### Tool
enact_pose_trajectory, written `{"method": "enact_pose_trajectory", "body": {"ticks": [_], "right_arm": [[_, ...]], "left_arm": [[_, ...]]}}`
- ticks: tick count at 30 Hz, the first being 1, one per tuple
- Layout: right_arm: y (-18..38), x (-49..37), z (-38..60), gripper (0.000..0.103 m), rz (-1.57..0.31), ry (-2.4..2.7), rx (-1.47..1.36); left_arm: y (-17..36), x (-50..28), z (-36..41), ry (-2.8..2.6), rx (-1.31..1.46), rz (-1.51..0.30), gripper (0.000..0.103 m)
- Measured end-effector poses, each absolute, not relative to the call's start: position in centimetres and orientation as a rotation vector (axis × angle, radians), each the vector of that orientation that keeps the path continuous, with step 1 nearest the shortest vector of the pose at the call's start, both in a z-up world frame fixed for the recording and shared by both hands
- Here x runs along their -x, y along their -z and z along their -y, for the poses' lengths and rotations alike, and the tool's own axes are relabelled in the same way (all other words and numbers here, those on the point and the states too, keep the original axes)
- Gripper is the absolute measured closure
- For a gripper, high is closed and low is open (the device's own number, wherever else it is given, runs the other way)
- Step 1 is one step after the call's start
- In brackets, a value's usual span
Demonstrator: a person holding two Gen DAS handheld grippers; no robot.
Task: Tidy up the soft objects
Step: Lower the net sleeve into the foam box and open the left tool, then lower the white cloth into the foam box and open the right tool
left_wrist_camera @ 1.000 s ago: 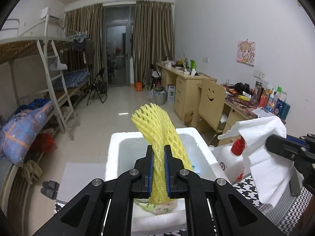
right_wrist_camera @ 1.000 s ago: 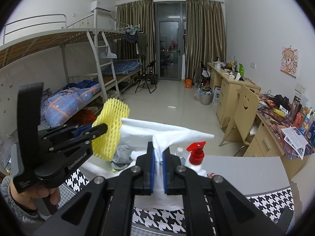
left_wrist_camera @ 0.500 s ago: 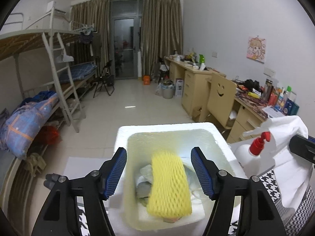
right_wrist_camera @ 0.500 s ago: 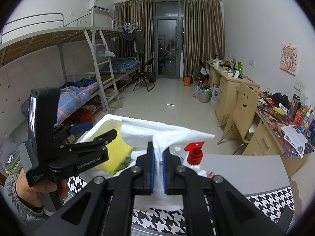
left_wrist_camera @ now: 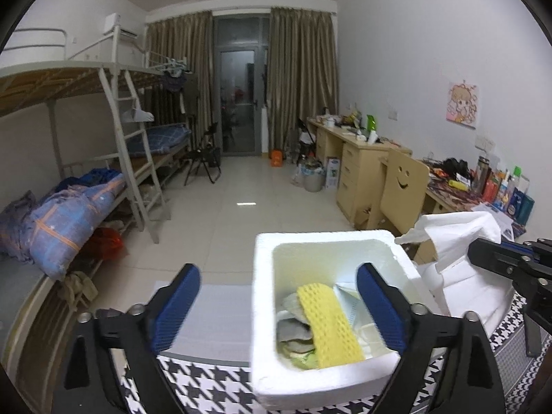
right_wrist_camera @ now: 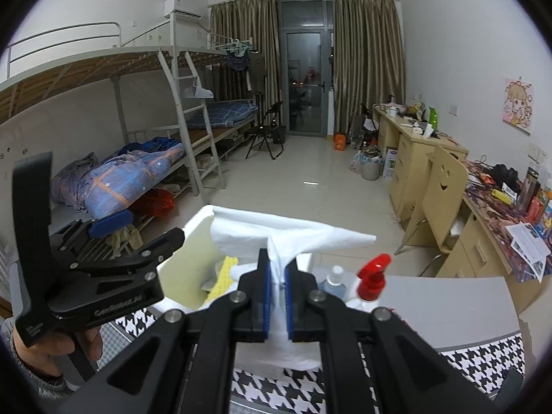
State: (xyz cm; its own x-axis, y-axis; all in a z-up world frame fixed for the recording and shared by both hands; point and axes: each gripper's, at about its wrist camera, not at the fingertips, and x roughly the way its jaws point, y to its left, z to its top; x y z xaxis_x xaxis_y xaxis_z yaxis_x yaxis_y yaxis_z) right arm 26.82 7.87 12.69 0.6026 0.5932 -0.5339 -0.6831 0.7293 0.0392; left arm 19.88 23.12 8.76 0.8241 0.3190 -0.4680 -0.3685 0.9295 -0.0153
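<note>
A yellow foam net (left_wrist_camera: 327, 327) lies loose inside the white foam box (left_wrist_camera: 264, 310), on top of other soft wrappings. My left gripper (left_wrist_camera: 276, 277) hovers over the box's near left side. Its jaws are opening wide and the pads touch nothing. In the right wrist view the left gripper (right_wrist_camera: 145, 229) sits left of the box (right_wrist_camera: 200, 217), with the net (right_wrist_camera: 226, 269) showing inside. My right gripper (right_wrist_camera: 277, 265) is shut on a white foam sheet (right_wrist_camera: 293, 231), held up just right of the box. The left wrist view shows that sheet (left_wrist_camera: 462, 234) and gripper (left_wrist_camera: 500, 258) at the right.
A red-topped spray bottle (right_wrist_camera: 374, 272) and a clear bottle (right_wrist_camera: 334, 276) stand just beyond the right gripper. A houndstooth cloth (right_wrist_camera: 276, 390) covers the near tabletop; grey surface (right_wrist_camera: 448, 303) lies to the right. Bunk beds stand left, desks and a chair right.
The left gripper went from shut on the upright yellow net to wide open. The net dropped flat into the box. The right gripper kept still with its sheet.
</note>
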Motion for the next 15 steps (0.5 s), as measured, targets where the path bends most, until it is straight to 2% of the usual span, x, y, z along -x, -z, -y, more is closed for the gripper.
{"method": "enact_pose_trajectory", "body": {"ticks": [3, 5, 15], "right_arm": [[-12.7, -26.8, -8.4, 0.093, -0.550, -0.754, 0.183], [-12.6, -26.7, -8.8, 0.094, -0.550, -0.762, 0.185], [-12.1, -27.1, -11.2, 0.093, -0.575, -0.782, 0.202]], "left_arm": [[-9.0, -18.9, -23.8, -0.384, 0.112, -0.466, 0.006], [-9.1, -18.4, -24.1, -0.395, 0.116, -0.459, 0.001], [-9.1, -16.5, -25.3, -0.437, 0.116, -0.446, 0.001]]}}
